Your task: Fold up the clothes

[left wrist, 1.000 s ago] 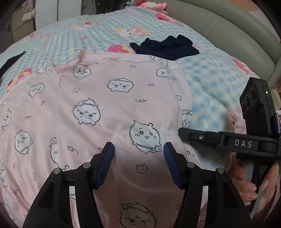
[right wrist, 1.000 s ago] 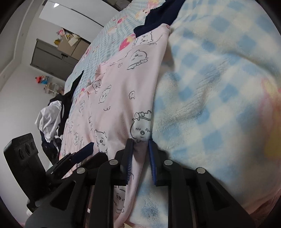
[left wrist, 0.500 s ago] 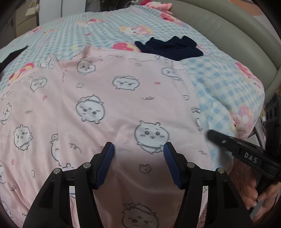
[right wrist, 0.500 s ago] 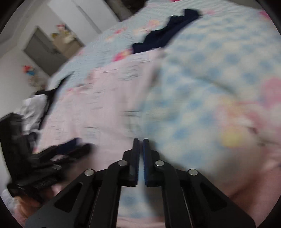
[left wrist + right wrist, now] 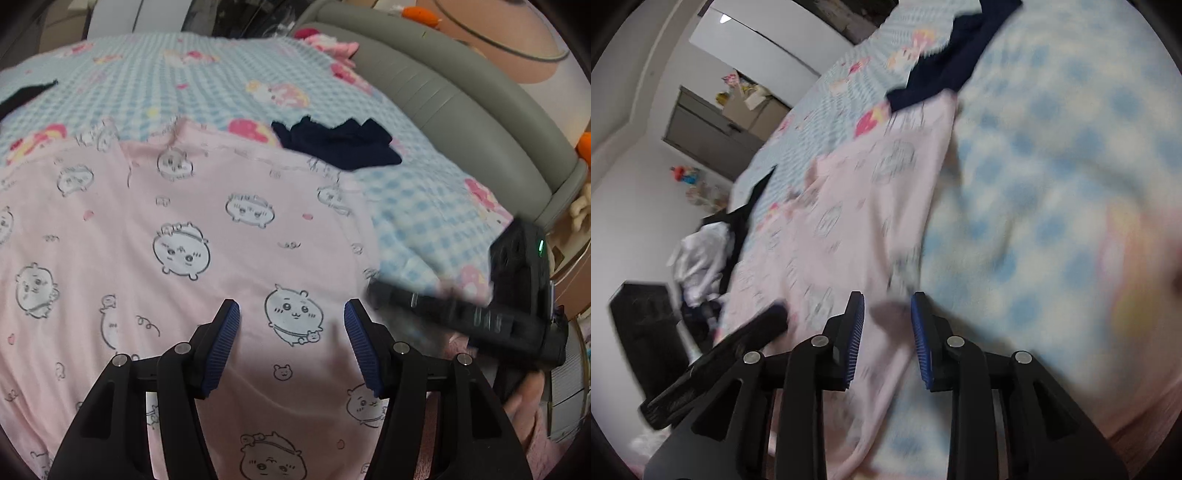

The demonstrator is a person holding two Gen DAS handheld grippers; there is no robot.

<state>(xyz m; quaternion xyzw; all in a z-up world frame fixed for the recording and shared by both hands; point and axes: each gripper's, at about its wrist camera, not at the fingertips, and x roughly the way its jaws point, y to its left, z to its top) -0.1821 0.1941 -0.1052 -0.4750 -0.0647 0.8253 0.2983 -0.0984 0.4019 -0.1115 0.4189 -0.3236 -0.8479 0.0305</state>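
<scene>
Pink shirt (image 5: 207, 236) spread flat on checked blanket (image 5: 424, 214), under and ahead of both tongs. Right tongs (image 5: 886, 332), shut empty half a second ago, now parted over the shirt's right edge, apparently lining up a pinch, though blurred. Left tongs (image 5: 291, 343) wide apart as before, holding nothing.

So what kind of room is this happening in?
Most likely a bedroom: a bed with a blue checked blanket and grey padded headboard, a pink cartoon-print garment spread on it, and cupboards behind.
</scene>
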